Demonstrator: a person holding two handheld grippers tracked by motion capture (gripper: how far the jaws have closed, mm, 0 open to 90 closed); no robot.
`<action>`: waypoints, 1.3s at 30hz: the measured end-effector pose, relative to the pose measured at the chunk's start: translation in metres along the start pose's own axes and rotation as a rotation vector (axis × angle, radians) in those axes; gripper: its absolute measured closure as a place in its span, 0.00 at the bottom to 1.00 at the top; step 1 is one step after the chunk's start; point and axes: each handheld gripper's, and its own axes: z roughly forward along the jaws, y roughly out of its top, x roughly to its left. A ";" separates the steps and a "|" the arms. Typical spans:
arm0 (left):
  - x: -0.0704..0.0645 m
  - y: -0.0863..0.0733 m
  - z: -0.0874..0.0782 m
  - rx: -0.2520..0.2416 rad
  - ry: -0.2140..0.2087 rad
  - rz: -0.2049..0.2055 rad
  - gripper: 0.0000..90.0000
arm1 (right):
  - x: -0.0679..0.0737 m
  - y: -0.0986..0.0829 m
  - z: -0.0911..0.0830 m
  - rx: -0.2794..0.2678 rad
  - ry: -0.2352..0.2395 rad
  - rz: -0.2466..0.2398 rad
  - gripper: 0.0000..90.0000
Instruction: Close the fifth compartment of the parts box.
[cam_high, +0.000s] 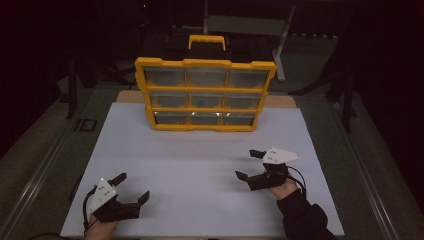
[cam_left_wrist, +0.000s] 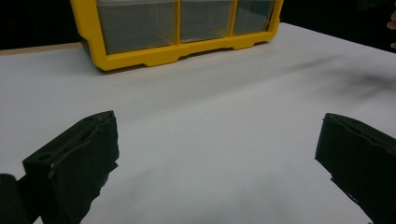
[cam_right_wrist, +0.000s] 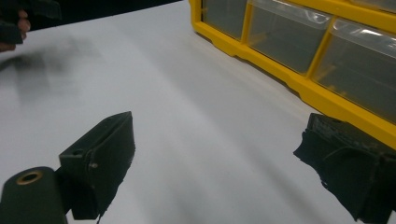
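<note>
Dark room; background past the white table (cam_high: 200, 160) can't be made out. Yellow drawer organizer (cam_high: 205, 94) is stood upright at upper centre, drawer contents unreadable. Left gripper (cam_high: 131, 189) lower left, right gripper (cam_high: 248, 164) lower right: both spread wide, nothing held.

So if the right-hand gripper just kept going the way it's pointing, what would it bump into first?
Probably the yellow drawer cabinet: the right gripper, jaws open, points across bare white tabletop towards its bottom row.
</note>
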 end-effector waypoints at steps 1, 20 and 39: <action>0.000 0.000 0.000 0.000 0.000 0.000 0.00 | 0.000 -0.002 -0.003 -0.001 0.000 0.002 0.11; 0.000 0.000 0.000 0.003 0.001 0.003 0.00 | -0.002 -0.045 -0.041 -0.037 -0.023 0.041 0.11; 0.000 0.000 0.000 0.004 -0.001 0.004 0.00 | -0.002 -0.075 -0.062 -0.047 -0.088 0.072 0.11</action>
